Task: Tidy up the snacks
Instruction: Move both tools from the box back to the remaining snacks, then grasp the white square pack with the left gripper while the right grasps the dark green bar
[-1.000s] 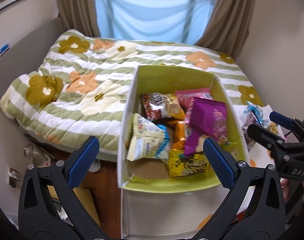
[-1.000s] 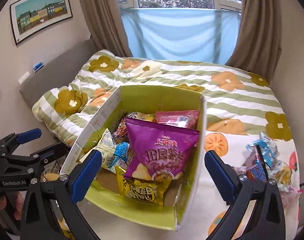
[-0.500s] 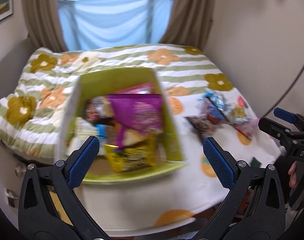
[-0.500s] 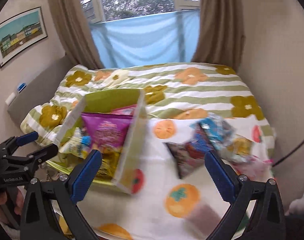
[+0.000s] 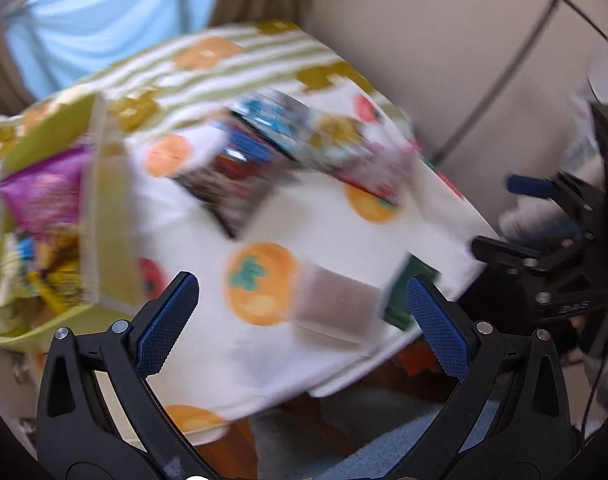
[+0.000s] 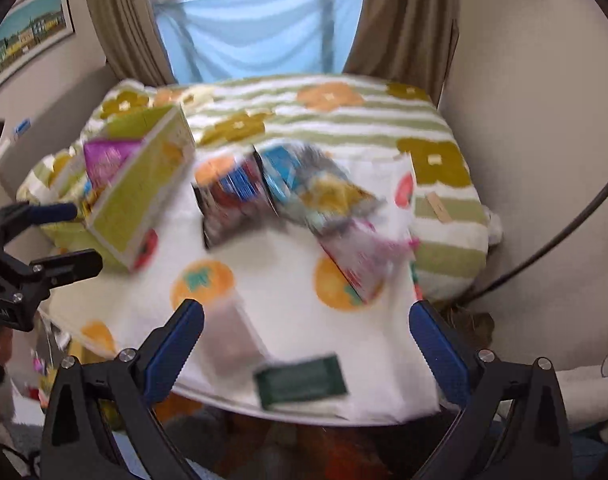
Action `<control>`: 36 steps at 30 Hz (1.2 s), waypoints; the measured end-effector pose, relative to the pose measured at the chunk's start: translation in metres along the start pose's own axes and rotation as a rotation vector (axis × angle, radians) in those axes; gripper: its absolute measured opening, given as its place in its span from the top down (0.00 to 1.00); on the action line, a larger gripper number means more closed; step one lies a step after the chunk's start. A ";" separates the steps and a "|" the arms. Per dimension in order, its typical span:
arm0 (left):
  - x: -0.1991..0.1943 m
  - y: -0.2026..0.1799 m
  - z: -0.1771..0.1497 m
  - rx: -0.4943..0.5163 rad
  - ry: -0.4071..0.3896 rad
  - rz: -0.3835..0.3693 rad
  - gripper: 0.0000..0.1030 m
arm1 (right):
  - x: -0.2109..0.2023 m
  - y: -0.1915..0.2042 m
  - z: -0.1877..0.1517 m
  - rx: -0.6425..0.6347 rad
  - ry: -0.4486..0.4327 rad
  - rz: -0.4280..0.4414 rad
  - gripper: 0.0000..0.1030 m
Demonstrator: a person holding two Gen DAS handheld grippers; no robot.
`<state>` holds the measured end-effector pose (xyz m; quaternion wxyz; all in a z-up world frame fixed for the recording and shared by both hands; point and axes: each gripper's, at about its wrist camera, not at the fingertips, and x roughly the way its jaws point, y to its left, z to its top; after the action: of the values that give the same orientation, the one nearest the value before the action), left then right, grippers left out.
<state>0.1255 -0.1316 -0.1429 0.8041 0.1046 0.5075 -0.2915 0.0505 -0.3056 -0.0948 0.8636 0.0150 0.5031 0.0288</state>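
Note:
A lime green box (image 5: pixel 99 216) (image 6: pixel 139 196) holding several snack bags, a purple one (image 5: pixel 43 192) on top, stands at the left of a white cloth with orange fruit prints. A blurred heap of loose snack packets (image 5: pixel 287 152) (image 6: pixel 295 196) lies on the cloth to its right. A brownish packet (image 5: pixel 336 304) (image 6: pixel 231 340) and a dark green flat packet (image 6: pixel 304 376) lie near the front edge. My left gripper (image 5: pixel 301 324) is open over the cloth's front, nothing between its fingers. My right gripper (image 6: pixel 306 348) is open above the two front packets.
The cloth (image 6: pixel 287 276) covers a small table in front of a bed with a green striped flower blanket (image 6: pixel 344 120). A wall with a dark cable (image 6: pixel 564 220) is at the right. Curtains and a window are behind. Both views are motion-blurred.
Both views have swung to the right, from the green box toward the loose snack heap and the front packets. Both grippers stayed open.

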 end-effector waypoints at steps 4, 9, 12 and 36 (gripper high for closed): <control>0.037 -0.029 -0.006 0.078 0.106 -0.037 0.00 | 0.021 -0.015 -0.019 -0.043 0.086 0.030 0.01; 0.081 -0.041 -0.010 0.147 0.239 -0.054 0.00 | 0.057 -0.023 -0.038 -0.055 0.203 0.101 0.01; 0.108 -0.043 -0.010 0.167 0.312 -0.100 0.01 | 0.072 -0.022 -0.047 -0.073 0.244 0.113 0.01; 0.175 -0.032 -0.025 0.240 0.459 -0.027 0.00 | 0.123 0.012 -0.054 -0.162 0.423 0.084 0.01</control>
<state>0.1429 -0.2096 -0.3043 0.6458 0.2561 0.6397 -0.3289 0.0639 -0.2860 -0.2276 0.7354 -0.0397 0.6679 0.1077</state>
